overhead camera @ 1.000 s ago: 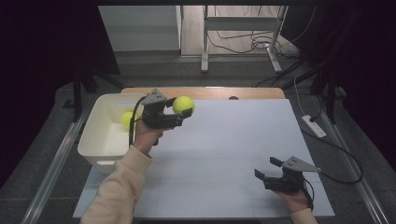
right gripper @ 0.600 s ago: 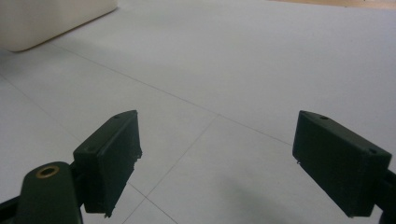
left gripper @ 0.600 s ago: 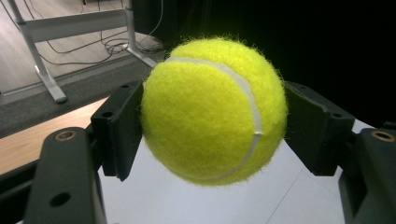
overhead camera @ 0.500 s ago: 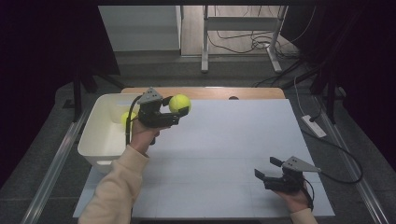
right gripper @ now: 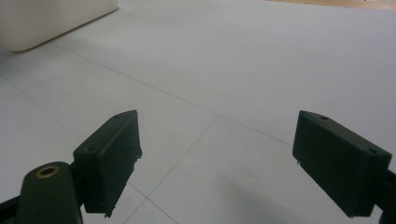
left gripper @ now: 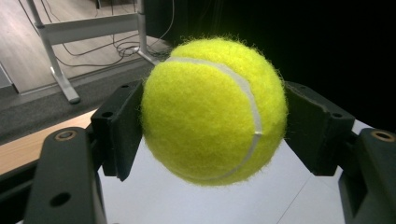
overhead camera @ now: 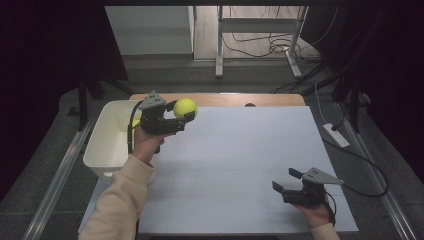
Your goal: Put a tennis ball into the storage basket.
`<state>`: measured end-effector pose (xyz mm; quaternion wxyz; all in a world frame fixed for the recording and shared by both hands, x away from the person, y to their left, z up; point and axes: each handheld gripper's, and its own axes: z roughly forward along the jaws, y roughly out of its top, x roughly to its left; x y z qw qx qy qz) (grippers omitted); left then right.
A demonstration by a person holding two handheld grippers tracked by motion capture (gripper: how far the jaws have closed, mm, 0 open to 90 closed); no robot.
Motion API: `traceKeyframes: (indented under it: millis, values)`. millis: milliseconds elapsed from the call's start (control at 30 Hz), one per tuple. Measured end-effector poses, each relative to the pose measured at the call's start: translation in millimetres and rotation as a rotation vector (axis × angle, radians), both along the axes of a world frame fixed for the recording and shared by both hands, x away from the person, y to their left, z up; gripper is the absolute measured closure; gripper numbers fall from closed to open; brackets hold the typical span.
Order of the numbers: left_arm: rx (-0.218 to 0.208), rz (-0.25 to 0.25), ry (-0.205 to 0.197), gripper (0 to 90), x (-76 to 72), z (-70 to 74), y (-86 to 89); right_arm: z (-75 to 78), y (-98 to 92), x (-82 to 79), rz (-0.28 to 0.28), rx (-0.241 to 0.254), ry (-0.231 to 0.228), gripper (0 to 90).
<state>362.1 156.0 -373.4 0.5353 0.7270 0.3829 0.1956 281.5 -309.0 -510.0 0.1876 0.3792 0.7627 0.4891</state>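
Working over the white table (overhead camera: 240, 165), we hold two claws well apart, and everything else sits in relation to them. Largest beside our left gripper (overhead camera: 186, 116) is the cream bin (overhead camera: 102, 150), just behind and below the hand that carries it; a second yellow ball seems to peek from the bin under that hand, though we cannot make it out well. Our left gripper is clamped on the tennis ball (left gripper: 212, 112), which hangs clear of the table between the two black pads (left gripper: 119, 126), one pressing each side near the ball's widest part. We judge the ball light, springy and fuzzy: the felt gives the pads good friction, so it should not slip, but a hard squeeze would only dent it and an off-centre pinch could pop it out. Gripping across the middle, as now, looks right to us. Our right gripper (right gripper: 217, 163) rests low near the table's near edge, its jaws spread wide with nothing between them, only bare sheet ahead and a corner of the bin far off.
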Motion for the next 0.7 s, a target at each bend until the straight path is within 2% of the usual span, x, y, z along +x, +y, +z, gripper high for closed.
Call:
traceKeyframes:
  millis: [700]
  values:
    - [0.002,0.053,0.002,26.8,-0.1,1.1,19.5,0.2,0.0,-0.2,0.002,0.001,-0.001,15.3]
